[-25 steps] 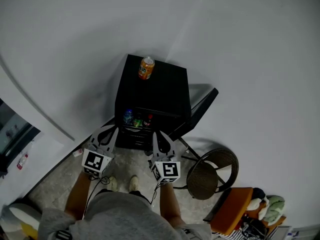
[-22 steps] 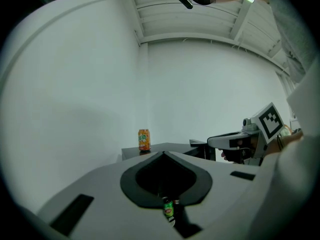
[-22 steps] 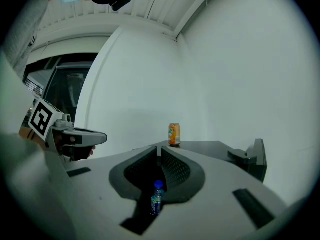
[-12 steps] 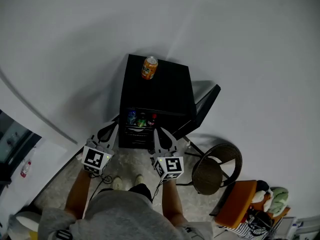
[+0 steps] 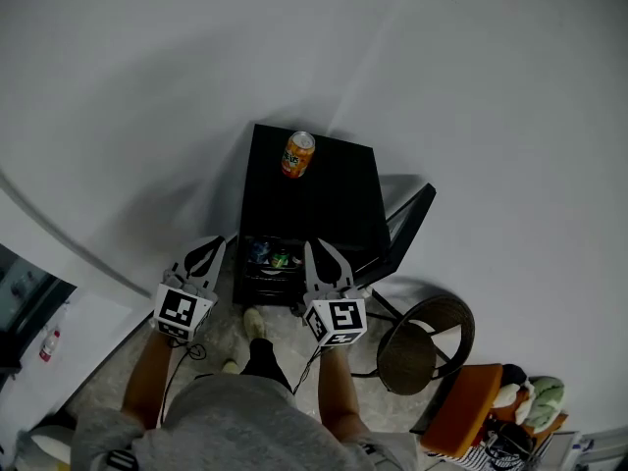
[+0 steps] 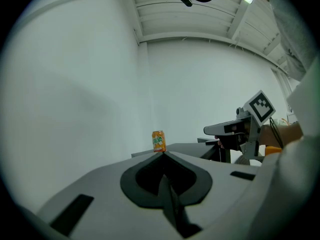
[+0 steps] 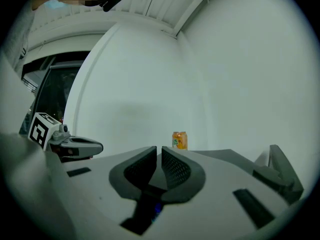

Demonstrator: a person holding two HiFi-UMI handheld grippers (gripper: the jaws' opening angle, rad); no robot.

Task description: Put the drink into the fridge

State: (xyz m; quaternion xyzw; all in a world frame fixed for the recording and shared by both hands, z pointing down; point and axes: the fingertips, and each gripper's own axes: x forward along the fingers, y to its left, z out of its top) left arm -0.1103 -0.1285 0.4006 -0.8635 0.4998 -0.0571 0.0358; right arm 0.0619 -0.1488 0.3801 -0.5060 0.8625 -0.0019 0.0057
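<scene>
An orange drink can (image 5: pixel 298 154) stands upright on top of a small black fridge (image 5: pixel 343 194) against the white wall. The fridge door (image 5: pixel 407 226) hangs open to the right, and several bottles (image 5: pixel 270 256) show on a shelf inside. My left gripper (image 5: pixel 209 248) is shut and empty, held level in front of the fridge's left side. My right gripper (image 5: pixel 321 248) is also shut with nothing in it, in front of the open compartment. The can (image 6: pixel 158 141) shows ahead beyond the left jaw tips (image 6: pixel 163 155), and the can (image 7: pixel 179 140) stands just past the right jaw tips (image 7: pixel 159 149).
A round wicker chair (image 5: pixel 422 332) stands right of the fridge door, with an orange object (image 5: pixel 461 400) and clutter behind it. White walls meet in a corner behind the fridge. A window and a bottle (image 5: pixel 46 337) are at the far left. The person's foot (image 5: pixel 253 322) is near the fridge front.
Both grippers have moved forward toward the fridge, staying shut and empty. The person has stepped closer. The can has not moved.
</scene>
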